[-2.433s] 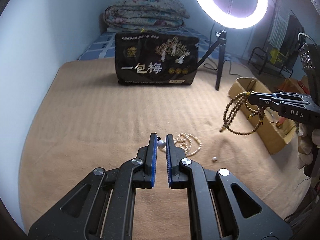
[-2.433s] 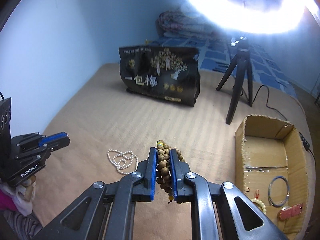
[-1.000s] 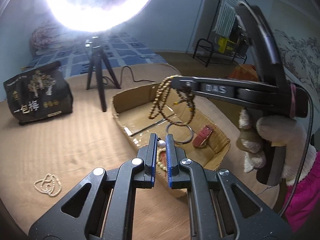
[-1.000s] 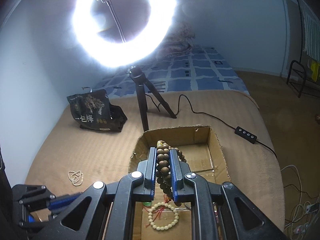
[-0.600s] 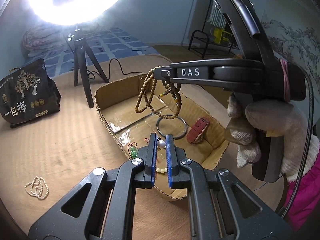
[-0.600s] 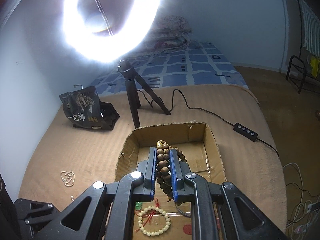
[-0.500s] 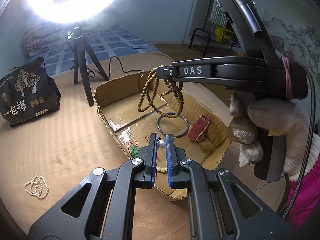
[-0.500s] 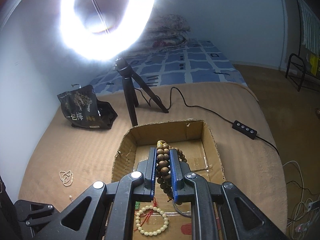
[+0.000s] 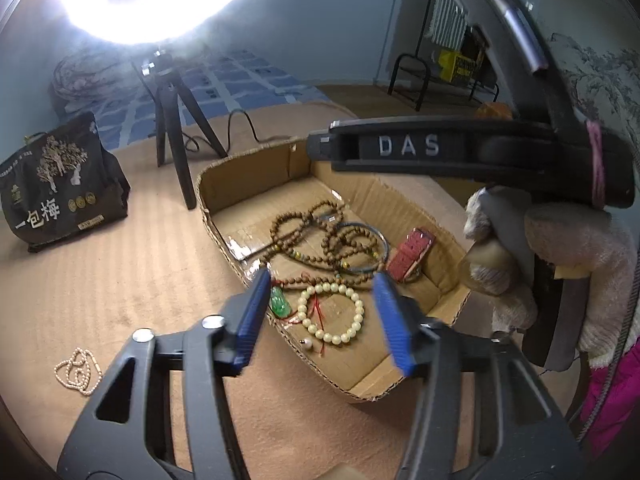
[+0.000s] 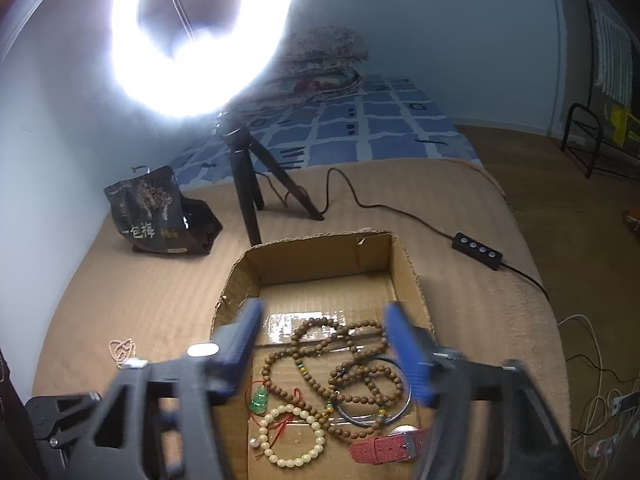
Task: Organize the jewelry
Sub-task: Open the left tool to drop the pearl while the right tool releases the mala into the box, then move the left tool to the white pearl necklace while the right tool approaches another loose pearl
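**Tan blanket and what's sitting on it**

Everything is carried by a tan ribbed blanket (image 10: pixel 140 288) spread over the bed. A cardboard box (image 10: pixel 404 264) is set near the middle. A black printed bag (image 10: pixel 154 216) and a black tripod (image 10: pixel 248 184) are parked farther back. A small pearl strand (image 9: pixel 76 372) is left on the near left, and a cable remote (image 10: pixel 478 250) is laid at right.

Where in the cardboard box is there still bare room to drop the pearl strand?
The far end of the cardboard box, between its back wall and the brown bead necklace, is bare. The near half is crowded: cream bracelet, green pendant, metal bangle, red strap.
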{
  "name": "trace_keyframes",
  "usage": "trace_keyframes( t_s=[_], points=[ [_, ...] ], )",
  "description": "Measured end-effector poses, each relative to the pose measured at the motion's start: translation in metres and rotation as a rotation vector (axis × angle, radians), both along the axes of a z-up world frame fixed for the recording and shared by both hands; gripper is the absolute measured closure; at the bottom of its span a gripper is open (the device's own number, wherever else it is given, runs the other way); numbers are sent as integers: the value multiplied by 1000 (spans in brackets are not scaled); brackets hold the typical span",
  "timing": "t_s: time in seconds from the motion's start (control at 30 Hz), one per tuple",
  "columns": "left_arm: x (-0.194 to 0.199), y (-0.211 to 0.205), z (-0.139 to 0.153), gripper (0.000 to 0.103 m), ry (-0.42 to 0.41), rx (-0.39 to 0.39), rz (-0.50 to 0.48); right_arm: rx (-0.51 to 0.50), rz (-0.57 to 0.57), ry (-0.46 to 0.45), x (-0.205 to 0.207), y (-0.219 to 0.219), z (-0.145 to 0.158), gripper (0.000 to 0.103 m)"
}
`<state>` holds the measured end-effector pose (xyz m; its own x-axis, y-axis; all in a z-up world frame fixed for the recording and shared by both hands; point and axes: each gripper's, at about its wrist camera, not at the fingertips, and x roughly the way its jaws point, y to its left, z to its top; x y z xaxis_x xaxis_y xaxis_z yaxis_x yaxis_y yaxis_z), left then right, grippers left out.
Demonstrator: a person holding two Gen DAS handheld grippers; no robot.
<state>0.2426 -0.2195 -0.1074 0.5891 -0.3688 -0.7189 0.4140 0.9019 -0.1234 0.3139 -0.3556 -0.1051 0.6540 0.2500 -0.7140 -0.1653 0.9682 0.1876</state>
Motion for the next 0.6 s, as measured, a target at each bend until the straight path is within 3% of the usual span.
trace_keyframes(
  t_s=[0.07, 0.13, 0.27, 0.6],
  points=[
    [-1, -1, 2, 45, -4, 9, 0, -5, -5, -5, -1, 0, 1, 17],
    [-2, 0, 3, 35, -3, 5, 6, -20, -23, -9, -1, 0, 2, 9],
    [-3, 2, 6, 32, -12, 5, 17, -26, -47, -24, -3, -2, 7, 1],
    [-10, 10, 15, 32, -32, 8, 22, -38, -55, -31, -9, 2, 14, 0]
  ],
)
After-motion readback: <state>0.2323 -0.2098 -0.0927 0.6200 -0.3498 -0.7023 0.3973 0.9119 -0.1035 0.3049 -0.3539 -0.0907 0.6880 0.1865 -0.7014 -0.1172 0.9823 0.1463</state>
